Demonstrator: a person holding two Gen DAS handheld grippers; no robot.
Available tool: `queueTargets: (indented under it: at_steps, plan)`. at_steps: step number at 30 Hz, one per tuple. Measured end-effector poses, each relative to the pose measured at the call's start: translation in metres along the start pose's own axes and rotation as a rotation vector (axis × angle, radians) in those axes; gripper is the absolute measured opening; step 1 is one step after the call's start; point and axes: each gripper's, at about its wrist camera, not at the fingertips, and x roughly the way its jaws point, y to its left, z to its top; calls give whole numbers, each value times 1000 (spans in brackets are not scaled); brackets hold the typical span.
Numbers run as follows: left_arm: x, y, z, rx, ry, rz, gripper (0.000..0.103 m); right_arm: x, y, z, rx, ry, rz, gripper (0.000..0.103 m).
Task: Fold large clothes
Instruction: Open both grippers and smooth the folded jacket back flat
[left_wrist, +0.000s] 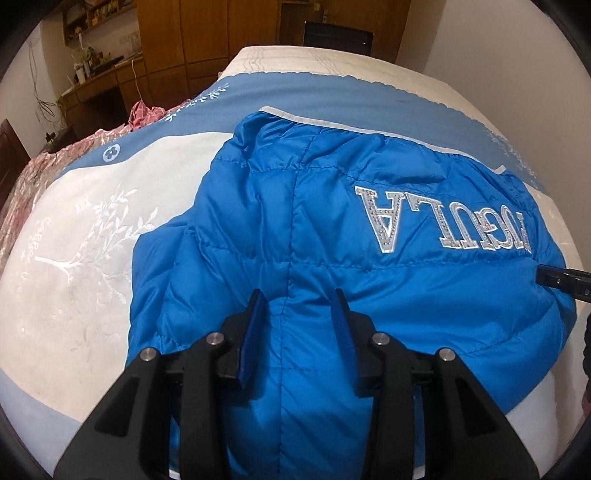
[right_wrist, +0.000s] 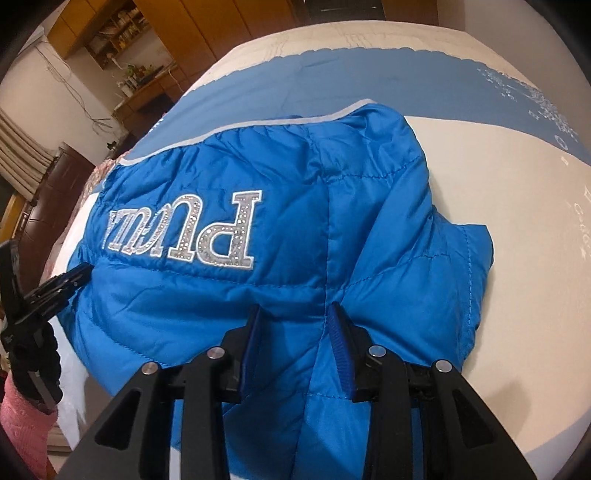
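Observation:
A bright blue quilted puffer jacket (left_wrist: 332, 229) with silver rhinestone letters lies back-up on the bed, its grey-trimmed hem at the far side; it also fills the right wrist view (right_wrist: 280, 236). My left gripper (left_wrist: 299, 299) has its jaws partly closed around a raised fold of the jacket's near left part. My right gripper (right_wrist: 293, 312) pinches a raised fold at the near right part the same way. The right gripper's tip shows at the right edge of the left wrist view (left_wrist: 561, 282), and the left gripper shows at the left edge of the right wrist view (right_wrist: 55, 291).
The bed cover (left_wrist: 92, 240) is cream and blue with white branch embroidery. A pink patterned cloth (left_wrist: 144, 112) lies at the bed's far left edge. A wooden desk and cabinets (left_wrist: 110, 77) stand beyond, and a dark chair (left_wrist: 338, 37) stands past the bed's far end.

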Motion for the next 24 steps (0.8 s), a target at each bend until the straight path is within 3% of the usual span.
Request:
queueTargets:
  at_steps: [5, 11, 17, 24]
  plan:
    - [-12, -9, 9, -16, 23, 32, 35, -15, 9, 1, 18, 3, -32, 37]
    - [-45, -42, 0, 38, -21, -3, 36, -45, 45, -14, -43, -36, 19, 38]
    - [-29, -57, -21, 56, 31, -25, 36, -23, 60, -28, -74, 20, 12, 38]
    - [-13, -55, -30, 67, 39, -27, 37, 3, 57, -30, -71, 35, -2, 39]
